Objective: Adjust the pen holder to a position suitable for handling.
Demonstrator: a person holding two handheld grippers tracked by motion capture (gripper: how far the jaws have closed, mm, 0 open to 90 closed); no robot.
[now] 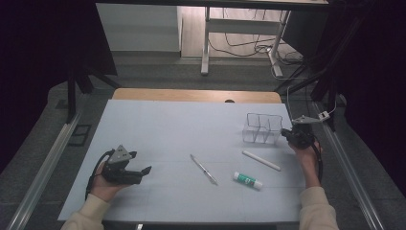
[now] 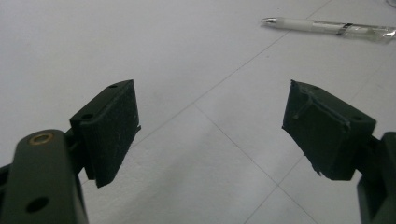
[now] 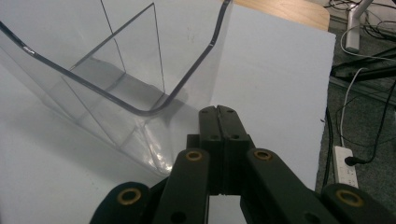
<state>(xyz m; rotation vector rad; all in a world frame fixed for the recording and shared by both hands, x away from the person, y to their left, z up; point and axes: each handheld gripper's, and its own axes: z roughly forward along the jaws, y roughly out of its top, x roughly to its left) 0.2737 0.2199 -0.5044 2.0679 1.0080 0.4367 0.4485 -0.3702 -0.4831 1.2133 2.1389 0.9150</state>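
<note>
I am holding my left gripper [image 1: 143, 171] low over the white table [image 1: 167, 129], its jaws gaping wide, nothing between them. My right gripper [image 3: 217, 112] is sitting pressed shut and empty just beside the clear divided box [image 1: 262, 128]. A pen [image 1: 204, 169], a white stick [image 1: 261, 160] and a glue stick [image 1: 247, 180] are lying between; its green label is too small to read.

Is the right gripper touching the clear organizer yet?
Cannot tell. In the right gripper view the shut right gripper sits right beside the clear organizer wall, with neither a gap nor contact plain; the high view is too small.
</note>
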